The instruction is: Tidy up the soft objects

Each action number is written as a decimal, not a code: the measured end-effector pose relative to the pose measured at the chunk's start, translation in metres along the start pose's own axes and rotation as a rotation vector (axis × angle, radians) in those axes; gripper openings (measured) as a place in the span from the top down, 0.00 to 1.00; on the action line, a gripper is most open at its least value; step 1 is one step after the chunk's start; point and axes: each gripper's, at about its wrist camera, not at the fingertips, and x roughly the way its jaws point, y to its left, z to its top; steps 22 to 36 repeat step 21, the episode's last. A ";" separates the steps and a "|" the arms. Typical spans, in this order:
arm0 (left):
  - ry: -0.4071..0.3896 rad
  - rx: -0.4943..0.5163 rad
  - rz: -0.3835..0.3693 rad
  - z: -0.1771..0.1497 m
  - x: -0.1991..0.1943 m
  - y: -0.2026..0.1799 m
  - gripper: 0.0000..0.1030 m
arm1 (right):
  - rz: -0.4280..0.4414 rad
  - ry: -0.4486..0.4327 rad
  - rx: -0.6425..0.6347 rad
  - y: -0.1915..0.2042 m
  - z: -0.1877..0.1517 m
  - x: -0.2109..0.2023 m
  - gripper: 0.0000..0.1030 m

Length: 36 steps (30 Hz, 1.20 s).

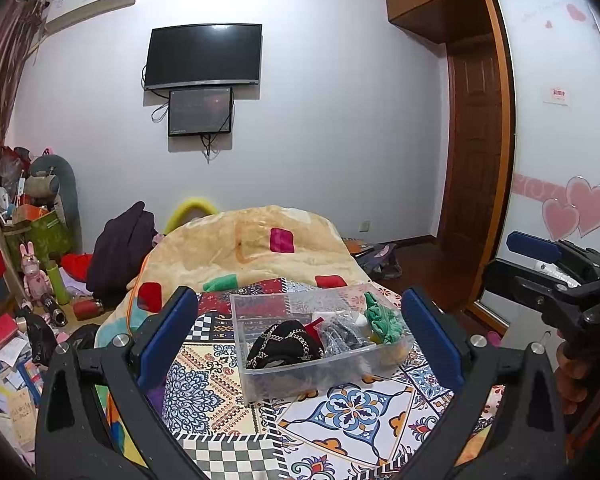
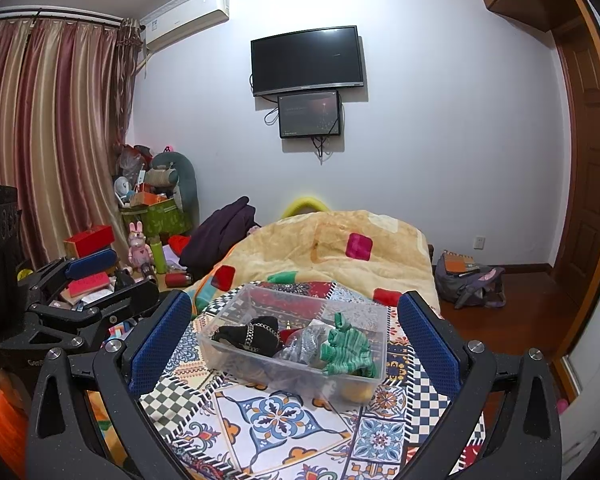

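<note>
Left gripper (image 1: 300, 328) and right gripper (image 2: 294, 330) held spread wide, empty. Clear bin (image 2: 236, 354) contents partly obscured: yellow item (image 2: 356, 392) blurred behind wall.

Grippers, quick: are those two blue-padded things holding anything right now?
Left gripper: open, holding nothing, held above the clear bin.
Right gripper: open, holding nothing, also facing the bin.
</note>
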 end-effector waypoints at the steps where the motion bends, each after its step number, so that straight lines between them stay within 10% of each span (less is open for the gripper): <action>1: 0.005 -0.008 -0.005 0.000 0.000 0.001 0.00 | 0.000 0.000 0.001 0.000 0.001 0.000 0.00; 36: 0.024 -0.001 -0.027 0.001 -0.002 -0.001 0.00 | 0.001 0.040 0.012 0.002 -0.006 0.009 0.00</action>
